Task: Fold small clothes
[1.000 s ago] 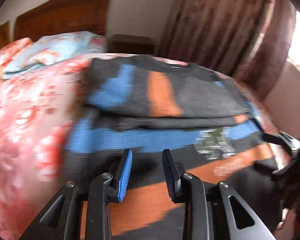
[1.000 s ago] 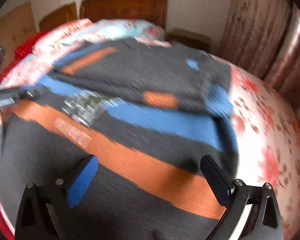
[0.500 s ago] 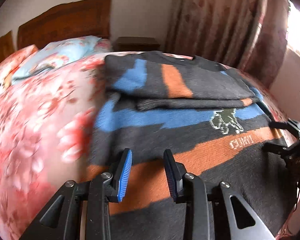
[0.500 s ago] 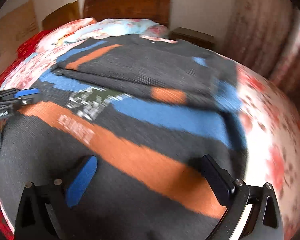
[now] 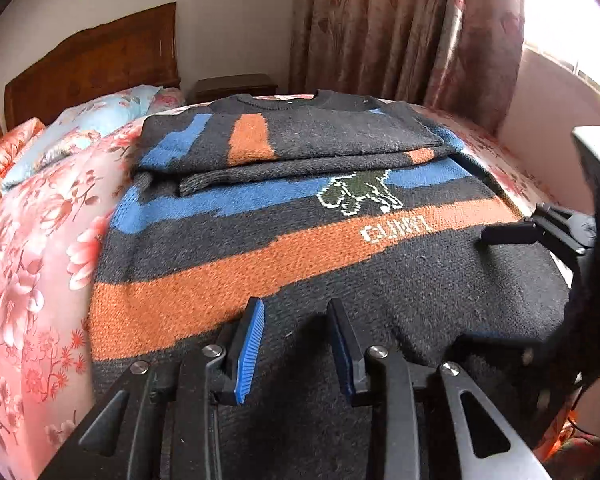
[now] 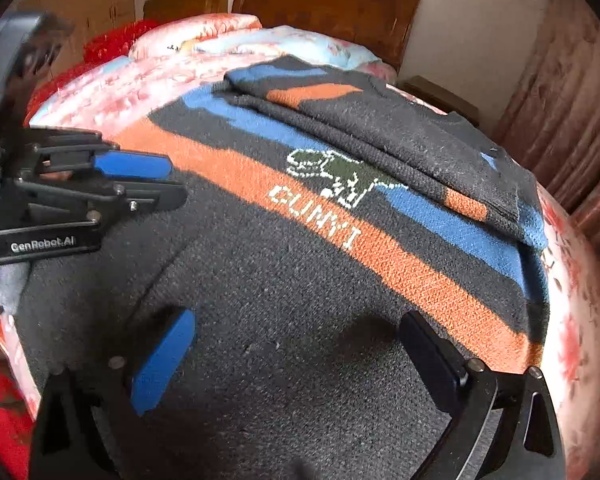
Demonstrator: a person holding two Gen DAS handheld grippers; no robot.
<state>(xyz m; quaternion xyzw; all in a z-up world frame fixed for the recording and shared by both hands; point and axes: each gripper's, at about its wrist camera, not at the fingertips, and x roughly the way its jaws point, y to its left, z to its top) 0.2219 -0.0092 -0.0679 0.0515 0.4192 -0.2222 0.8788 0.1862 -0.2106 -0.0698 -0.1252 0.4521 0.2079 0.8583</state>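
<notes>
Sweater (image 5: pixel 300 248) lies flat on the bed (image 5: pixel 40 260), sleeves already folded in across the chest above the dinosaur motif (image 5: pixel 358 194). Body fold left. Left gripper (image 5: pixel 296 340) fingers slightly apart, right gripper (image 6: pixel 300 364) wide open, both seemingly empty, over the hem.

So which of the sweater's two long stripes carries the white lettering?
The orange stripe, the one nearer both tools, carries the white lettering. The blue stripe lies farther away, beside the green dinosaur, and carries no text.
</notes>
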